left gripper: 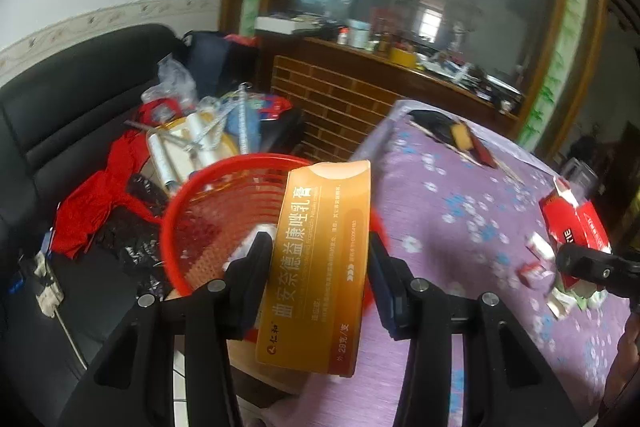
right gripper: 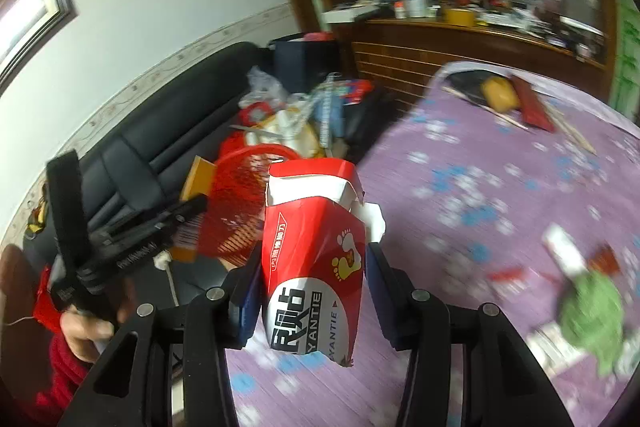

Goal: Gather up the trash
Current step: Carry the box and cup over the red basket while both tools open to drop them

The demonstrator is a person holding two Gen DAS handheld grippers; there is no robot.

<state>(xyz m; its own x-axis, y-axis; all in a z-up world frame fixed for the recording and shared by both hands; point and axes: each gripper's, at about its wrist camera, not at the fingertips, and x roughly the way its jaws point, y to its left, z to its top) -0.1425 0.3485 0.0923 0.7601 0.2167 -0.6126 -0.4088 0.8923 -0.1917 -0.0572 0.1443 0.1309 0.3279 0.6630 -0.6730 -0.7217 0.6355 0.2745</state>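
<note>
My left gripper is shut on an orange medicine box and holds it over the near rim of a red mesh basket that stands beside the purple table. My right gripper is shut on a torn red and white carton, held above the table's left edge. The red basket and the orange box show to the left in the right wrist view. The red carton also shows in the left wrist view.
Small paper scraps and a green crumpled wad lie on the purple cloth. A yellow sponge and a red booklet lie at the far end. A black sofa piled with clutter stands on the left.
</note>
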